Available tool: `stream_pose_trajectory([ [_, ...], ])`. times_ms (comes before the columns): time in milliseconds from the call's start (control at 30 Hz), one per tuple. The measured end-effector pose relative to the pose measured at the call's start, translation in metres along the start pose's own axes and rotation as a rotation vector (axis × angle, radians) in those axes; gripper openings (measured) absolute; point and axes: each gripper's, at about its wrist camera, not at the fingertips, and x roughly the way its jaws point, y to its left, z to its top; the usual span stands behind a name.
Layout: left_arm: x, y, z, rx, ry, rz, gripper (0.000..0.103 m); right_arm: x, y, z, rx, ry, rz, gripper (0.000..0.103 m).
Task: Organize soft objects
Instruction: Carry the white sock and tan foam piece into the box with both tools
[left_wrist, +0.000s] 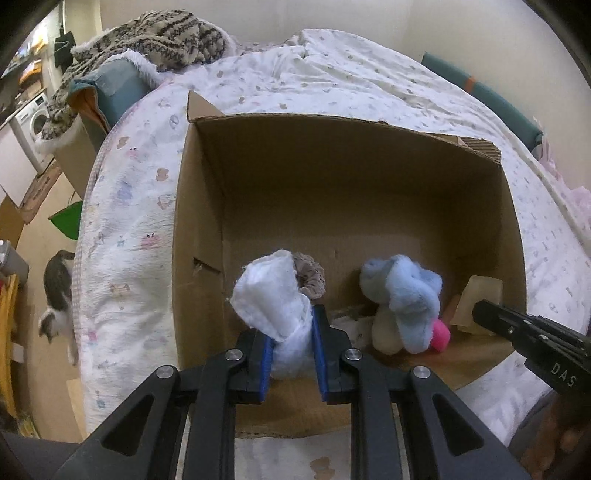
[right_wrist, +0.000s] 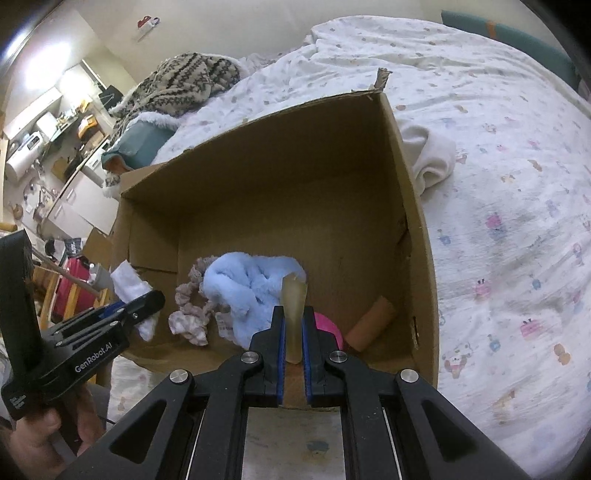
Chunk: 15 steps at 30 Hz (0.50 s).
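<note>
The white cloth (left_wrist: 275, 306) in the left gripper (left_wrist: 293, 345) looks feather-light and floppy, a fleecy rag that folds over itself above the blue pads; I judge it will neither slip nor break, and a pinch on the bunched middle, where it is gripped now, seems the safest hold, since a loose edge would just trail. The jaws are clamped on it, and it hangs over the near edge of the cardboard box (left_wrist: 207, 206), which sits on the bed (left_wrist: 122, 229). The right gripper (right_wrist: 293, 332) has its jaws closed on a thin beige strip (right_wrist: 294, 310) that stands upright between the pads; it looks a little stiffer than the cloth, perhaps rubbery, though I cannot tell what it is. It too is held over the box. Already lying inside are a fluffy blue plush toy (left_wrist: 404, 295) with a cream part and a pink ball, a crumpled brownish scrunchie (right_wrist: 192, 314) and an orange-brown roll (right_wrist: 371, 326) in the corner. Another white cloth (right_wrist: 430, 158) lies on the bed just outside the box's wall.
</note>
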Motion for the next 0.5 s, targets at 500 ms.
stream_pose_trajectory([
  [500, 0.011, -0.004, -0.003, 0.002, 0.035, 0.004, 0.033, 0.006, 0.000, -0.003, -0.012, 0.037, -0.026, 0.010],
])
